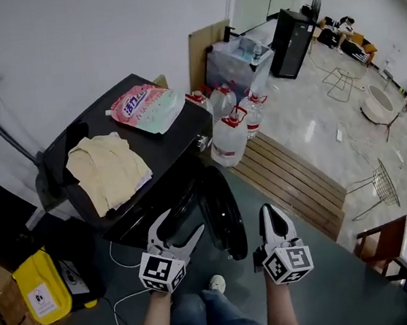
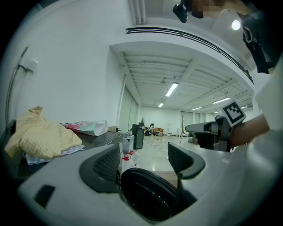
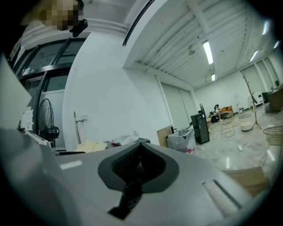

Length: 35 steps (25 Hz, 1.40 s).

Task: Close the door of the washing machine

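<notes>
I held the left gripper (image 1: 184,224) at the door's (image 1: 222,211) 9 o'clock, just beside it, its fingers (image 2: 106,165) spread wide and empty. The door hung open at the washer's (image 1: 175,141) 5 o'clock. The right gripper (image 1: 271,212) sat at the door's 3 o'clock, its fingers (image 3: 132,163) pressed together on nothing.

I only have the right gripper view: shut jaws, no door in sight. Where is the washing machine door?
Observer: Head view shows the door swung wide open, out from the black washing machine.
Operator: Is the left gripper holding it?
Observer: No. The left gripper is open; the door shows low between its jaws, unclamped.
Operator: And mine?
Observer: The right gripper hangs to the door's right, apart from it.
</notes>
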Each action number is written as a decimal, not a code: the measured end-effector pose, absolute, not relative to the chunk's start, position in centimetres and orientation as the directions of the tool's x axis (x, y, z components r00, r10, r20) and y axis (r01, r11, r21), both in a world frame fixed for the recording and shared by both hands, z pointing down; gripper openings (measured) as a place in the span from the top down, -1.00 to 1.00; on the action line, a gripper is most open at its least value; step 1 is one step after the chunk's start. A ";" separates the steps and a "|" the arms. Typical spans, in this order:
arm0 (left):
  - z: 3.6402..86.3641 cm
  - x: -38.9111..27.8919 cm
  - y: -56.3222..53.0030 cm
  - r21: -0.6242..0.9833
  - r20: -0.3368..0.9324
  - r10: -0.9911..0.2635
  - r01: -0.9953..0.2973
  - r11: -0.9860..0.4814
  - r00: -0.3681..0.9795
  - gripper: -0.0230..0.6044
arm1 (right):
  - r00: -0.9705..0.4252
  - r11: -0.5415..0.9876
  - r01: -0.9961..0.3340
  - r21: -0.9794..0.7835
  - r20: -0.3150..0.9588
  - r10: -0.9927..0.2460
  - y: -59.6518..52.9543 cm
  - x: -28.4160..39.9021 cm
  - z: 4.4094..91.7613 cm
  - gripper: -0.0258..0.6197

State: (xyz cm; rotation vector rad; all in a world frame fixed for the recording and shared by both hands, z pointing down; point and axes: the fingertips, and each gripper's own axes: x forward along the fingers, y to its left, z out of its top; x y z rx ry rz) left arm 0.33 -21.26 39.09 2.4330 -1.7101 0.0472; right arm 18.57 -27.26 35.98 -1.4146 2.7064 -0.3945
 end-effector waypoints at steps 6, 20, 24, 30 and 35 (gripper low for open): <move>41.1 0.2 -22.7 0.104 0.156 -0.932 -0.943 -0.315 0.328 -0.13 | -0.617 0.578 -0.775 -0.256 0.108 -0.779 -28.9 17.0 38.6 0.88; 57.2 8.5 -21.3 0.109 0.331 -0.876 -0.937 -0.333 0.350 -0.13 | -0.560 0.477 -0.818 -0.321 0.255 -0.788 -26.8 20.7 54.2 0.88; 62.1 12.1 -19.9 0.109 0.373 -0.865 -0.942 -0.318 0.335 -0.12 | -0.536 0.446 -0.833 -0.327 0.278 -0.797 -26.0 22.7 57.8 0.88; 67.6 17.6 -18.9 0.129 0.431 -0.849 -0.952 -0.279 0.307 0.00 | -0.498 0.419 -0.861 -0.289 0.312 -0.809 -25.5 25.7 60.5 0.88; 70.9 22.3 -18.7 0.175 0.471 -0.827 -0.951 -0.253 0.307 0.12 | -0.474 0.403 -0.876 -0.264 0.327 -0.818 -26.1 27.9 61.9 0.88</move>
